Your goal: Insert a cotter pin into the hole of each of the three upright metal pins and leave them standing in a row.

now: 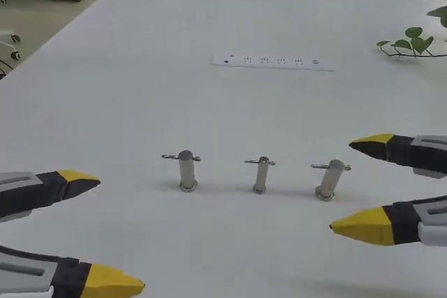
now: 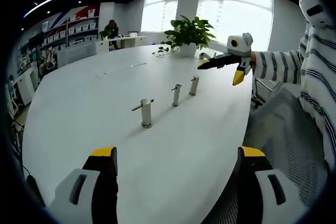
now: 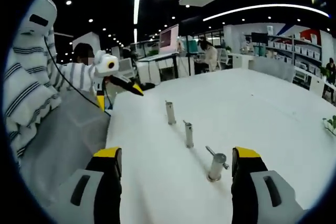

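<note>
Three upright metal pins stand in a row on the white table [image 1: 140, 88]: the left pin [image 1: 186, 170], the middle pin [image 1: 260, 175] and the right pin [image 1: 329, 179]. A thin cotter pin crosses the top of each. My left gripper [image 1: 94, 232] is open at the lower left, apart from the left pin [image 2: 146, 113]. My right gripper [image 1: 353, 186] is open at the right edge, just right of the right pin [image 3: 217, 164]. Nothing is between either pair of jaws. The right gripper [image 2: 223, 70] also appears in the left gripper view, the left gripper [image 3: 122, 92] in the right gripper view.
A white power strip [image 1: 272, 61] lies flat further back on the table. A potted plant [image 2: 189, 35] stands at the table's far right corner, its leaves [image 1: 413, 41] reaching in. Chairs and desks surround the table, with people seated in the background.
</note>
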{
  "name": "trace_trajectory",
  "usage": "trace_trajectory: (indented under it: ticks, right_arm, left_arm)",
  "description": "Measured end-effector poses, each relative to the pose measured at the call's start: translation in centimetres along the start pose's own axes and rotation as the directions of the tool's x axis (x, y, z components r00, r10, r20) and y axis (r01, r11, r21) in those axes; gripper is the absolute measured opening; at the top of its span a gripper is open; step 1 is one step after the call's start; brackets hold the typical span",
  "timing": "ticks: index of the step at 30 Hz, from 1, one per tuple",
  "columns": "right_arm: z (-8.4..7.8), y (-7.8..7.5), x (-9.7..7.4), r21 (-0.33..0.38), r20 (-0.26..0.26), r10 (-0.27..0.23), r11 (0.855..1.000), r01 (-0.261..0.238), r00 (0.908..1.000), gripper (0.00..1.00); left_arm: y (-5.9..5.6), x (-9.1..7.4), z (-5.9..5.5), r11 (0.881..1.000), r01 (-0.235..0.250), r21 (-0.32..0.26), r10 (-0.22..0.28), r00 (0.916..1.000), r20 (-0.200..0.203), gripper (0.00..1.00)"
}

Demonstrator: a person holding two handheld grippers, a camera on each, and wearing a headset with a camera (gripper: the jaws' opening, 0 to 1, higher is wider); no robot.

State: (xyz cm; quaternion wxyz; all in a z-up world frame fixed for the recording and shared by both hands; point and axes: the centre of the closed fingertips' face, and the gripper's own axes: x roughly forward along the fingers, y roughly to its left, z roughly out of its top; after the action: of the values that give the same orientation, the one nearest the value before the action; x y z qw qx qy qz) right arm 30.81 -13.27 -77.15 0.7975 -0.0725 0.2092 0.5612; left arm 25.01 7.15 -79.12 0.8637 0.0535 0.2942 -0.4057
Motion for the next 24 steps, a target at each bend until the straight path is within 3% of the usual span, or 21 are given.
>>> trace_trajectory:
  ticks: [3,7,17,24]
  right_arm:
    - [0.2,1.1,0.0,0.041,0.028,-0.026,0.999,0.025,0.9993,0.91]
    - [0.3,2.3,0.0,0.083,0.041,-0.065,0.995,0.061,0.9971,0.96]
    - [-1.1,3.7,-0.7,0.173,0.013,-0.168,0.971,0.163,0.9858,1.0]
    - [-2.6,4.4,-1.7,0.226,-0.024,-0.234,0.946,0.233,0.972,1.0]
  left_arm:
    - [0.0,-0.2,-0.1,1.0,0.005,-0.023,-0.005,1.0,-0.002,0.95]
    - [-0.1,-0.4,0.8,0.999,0.012,-0.044,-0.01,0.999,0.044,0.98]
    - [-0.5,-0.9,0.5,0.998,0.031,-0.047,-0.03,0.9993,0.022,0.99]
    - [0.5,-1.2,-0.2,0.998,0.003,-0.057,-0.002,0.9999,0.016,0.99]
